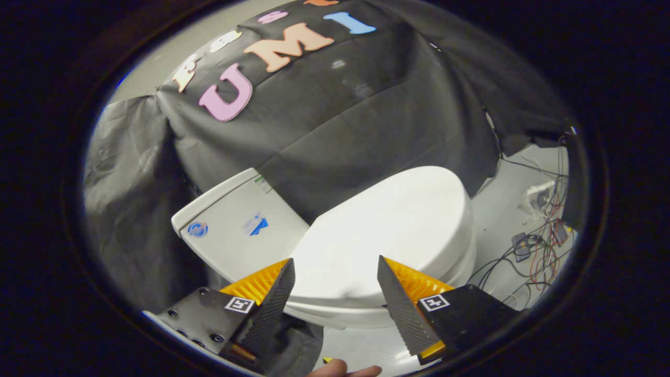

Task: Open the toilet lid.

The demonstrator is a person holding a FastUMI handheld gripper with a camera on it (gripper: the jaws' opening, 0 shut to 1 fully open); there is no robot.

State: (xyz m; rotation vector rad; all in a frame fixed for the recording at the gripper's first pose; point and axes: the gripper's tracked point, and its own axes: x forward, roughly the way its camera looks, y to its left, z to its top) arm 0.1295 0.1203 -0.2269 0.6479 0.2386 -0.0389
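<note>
**Spotter:** Just ahead of your tool [336, 283], between the two fingers and a little below them, sits the toilet lid [387, 230]. It is down flat over the bowl, so nothing of the task is done yet. Your tool stands wide, fingers well apart, gripping nothing.

**Operator:** Where is the rest of the toilet from me?

**Spotter:** You are looking at it from above and at a tilt. The tank [235, 225], with its stickers, lies beyond your left finger, against the black cloth wall [366, 120]. The hinge end of the lid should be next to the tank, and the free end points away from it, toward the floor [502, 209] where a tangle of cables [534, 251] lies.

**Operator:** How will the lid handle?

**Spotter:** I judge it a stiff, smooth plastic shell, light enough to swing but glossy, so your fingers may slide on the top face. Pinching the broad top will get you nothing, since it is far too wide for the jaws.

**Operator:** So where do you want me to take hold?

**Spotter:** Go for the rim at the free end, far from the tank. Either hook one finger under the lip or close both fingers across the thin edge, one above and one below. Whether there is a gap under that lip I cannot tell from here. Then lift in an arc toward the tank, following the hinge, and keep clear of the cables.

**Operator:** Anything else near me?

**Spotter:** A fingertip [343, 370] shows just below the tool.
</note>
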